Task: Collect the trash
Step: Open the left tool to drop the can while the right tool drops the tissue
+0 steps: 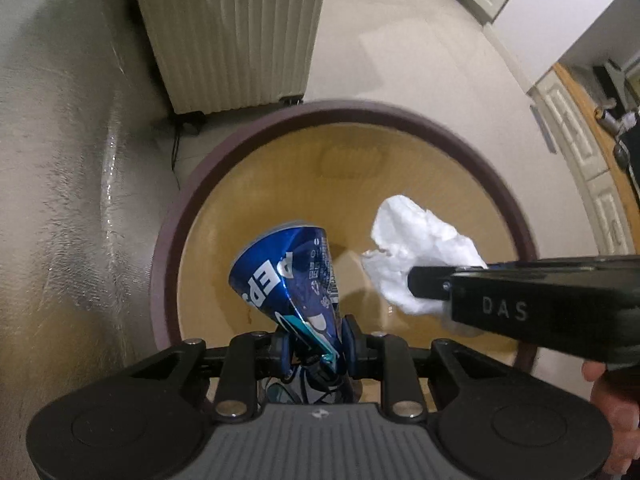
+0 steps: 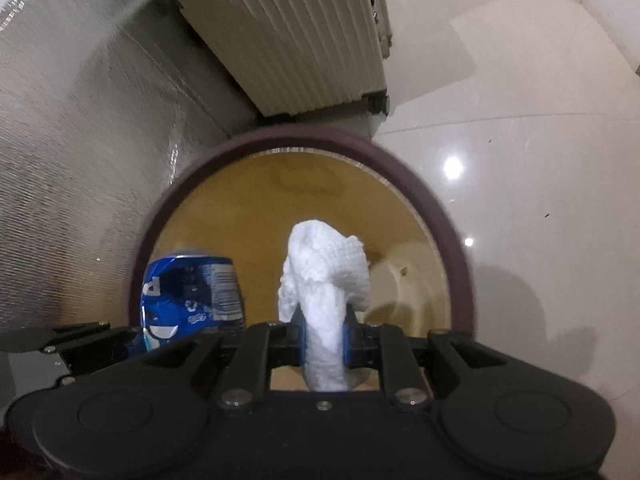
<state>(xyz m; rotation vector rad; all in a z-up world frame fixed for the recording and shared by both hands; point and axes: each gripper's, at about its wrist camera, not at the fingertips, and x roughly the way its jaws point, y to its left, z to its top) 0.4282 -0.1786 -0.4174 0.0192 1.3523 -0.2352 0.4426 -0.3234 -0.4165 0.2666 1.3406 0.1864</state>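
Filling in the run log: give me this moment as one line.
left claw: shut on crushed blue can | right claw: shut on white paper towel | both over open bin | nothing dropped yet

left wrist: looks steeply down along its fingers into the round bin (image 1: 516,216), close above its rim | right wrist: same steep downward look, just beside, close over the bin (image 2: 460,248) | shared: bin interior, ribbed radiator (image 1: 232,32) (image 2: 296,40), pale floor (image 1: 420,52) (image 2: 520,100), each other's load
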